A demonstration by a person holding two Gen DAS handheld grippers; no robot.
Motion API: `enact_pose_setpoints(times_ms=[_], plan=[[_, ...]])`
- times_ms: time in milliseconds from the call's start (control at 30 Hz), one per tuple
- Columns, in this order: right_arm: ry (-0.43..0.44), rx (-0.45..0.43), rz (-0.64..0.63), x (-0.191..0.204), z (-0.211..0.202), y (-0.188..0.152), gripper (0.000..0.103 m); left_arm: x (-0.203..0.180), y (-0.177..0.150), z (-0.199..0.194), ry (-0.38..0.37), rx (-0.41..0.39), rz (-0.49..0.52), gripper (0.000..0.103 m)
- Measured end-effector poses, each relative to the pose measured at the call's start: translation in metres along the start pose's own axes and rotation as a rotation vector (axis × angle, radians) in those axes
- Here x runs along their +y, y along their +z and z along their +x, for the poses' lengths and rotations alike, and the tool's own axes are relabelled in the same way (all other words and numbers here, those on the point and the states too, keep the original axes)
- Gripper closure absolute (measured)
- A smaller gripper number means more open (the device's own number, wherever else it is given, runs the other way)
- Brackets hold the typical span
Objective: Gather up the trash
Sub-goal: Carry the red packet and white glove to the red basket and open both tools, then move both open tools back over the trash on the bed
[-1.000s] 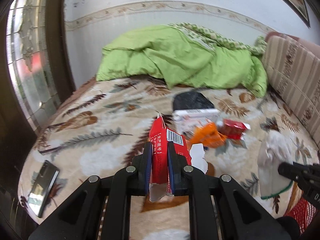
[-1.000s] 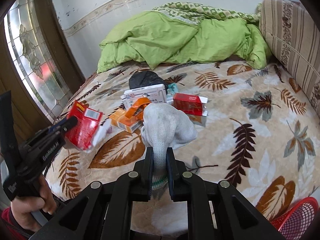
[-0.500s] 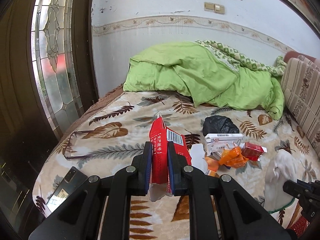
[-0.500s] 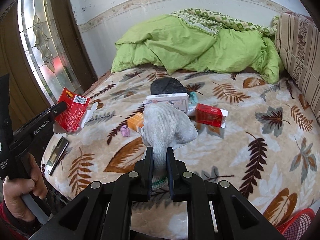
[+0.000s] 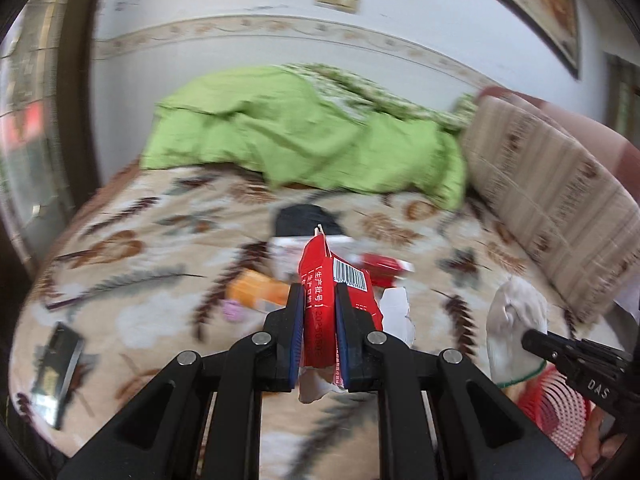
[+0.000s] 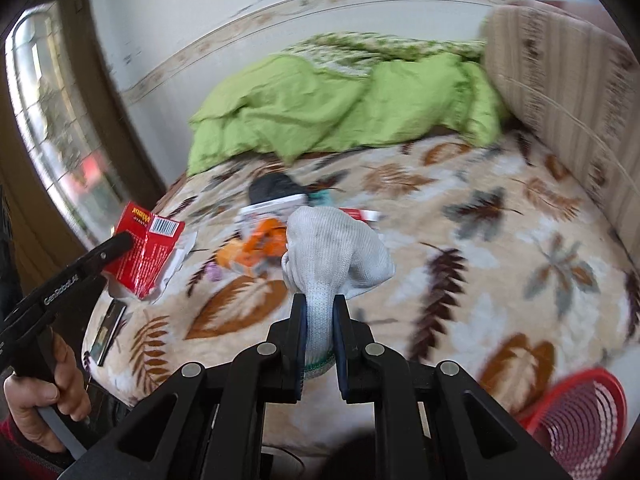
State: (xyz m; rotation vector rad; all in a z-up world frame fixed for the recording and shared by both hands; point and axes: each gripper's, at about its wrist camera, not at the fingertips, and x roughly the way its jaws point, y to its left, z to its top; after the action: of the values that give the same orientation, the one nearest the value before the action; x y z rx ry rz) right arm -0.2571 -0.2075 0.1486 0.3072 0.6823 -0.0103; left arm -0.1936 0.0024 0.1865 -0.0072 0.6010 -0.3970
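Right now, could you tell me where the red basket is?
The red basket sits at the right wrist view's lower right corner, below the bed's near edge.

Both views are bright with soft, even daylight; in the right wrist view the glass door panel [image 6: 60, 128] at nine o'clock glows palely. Shadows are faint. Motion blur smears the bed [image 5: 168, 264], the green quilt [image 5: 304, 140] and the wall border [image 5: 280, 32], while the near hand-held gripper [image 5: 318, 312] and the barcode on its red packet [image 5: 332, 292] stay crisp. Fisheye bending curves straight lines, and black vignetting fills the corners.
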Motion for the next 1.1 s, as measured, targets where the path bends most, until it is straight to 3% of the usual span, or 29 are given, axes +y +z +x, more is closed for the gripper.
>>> enact_pose_setpoints(times_ms=[333,567,767,833,900,933,967,1100], plan=[[-0.172,-0.022,0.238,-0.112,-0.085,-0.048,0.09,-0.127,-0.029,0.024,-0.325,0.154,0.174,0.089],[-0.315,-0.024,0.406,-0.18,-0.136,-0.091,0.09,-0.225,-0.062,0.042,-0.541,0.317,0.314,0.089],[-0.383,0.001,0.481,-0.211,-0.148,-0.111,0.09,-0.282,-0.092,0.053,-0.61,0.403,0.411,0.089],[-0.405,0.006,0.489,-0.217,-0.148,-0.114,0.089,-0.292,-0.097,0.053,-0.619,0.414,0.427,0.079],[-0.419,0.013,0.492,-0.22,-0.148,-0.114,0.078,-0.294,-0.098,0.054,-0.623,0.414,0.428,0.059],[-0.427,0.007,0.493,-0.221,-0.15,-0.114,0.068,-0.293,-0.097,0.053,-0.627,0.406,0.423,0.054],[-0.438,-0.002,0.491,-0.221,-0.151,-0.114,0.061,-0.292,-0.096,0.052,-0.628,0.396,0.419,0.051],[-0.456,-0.012,0.469,-0.219,-0.151,-0.108,0.06,-0.279,-0.087,0.05,-0.606,0.373,0.402,0.05]])
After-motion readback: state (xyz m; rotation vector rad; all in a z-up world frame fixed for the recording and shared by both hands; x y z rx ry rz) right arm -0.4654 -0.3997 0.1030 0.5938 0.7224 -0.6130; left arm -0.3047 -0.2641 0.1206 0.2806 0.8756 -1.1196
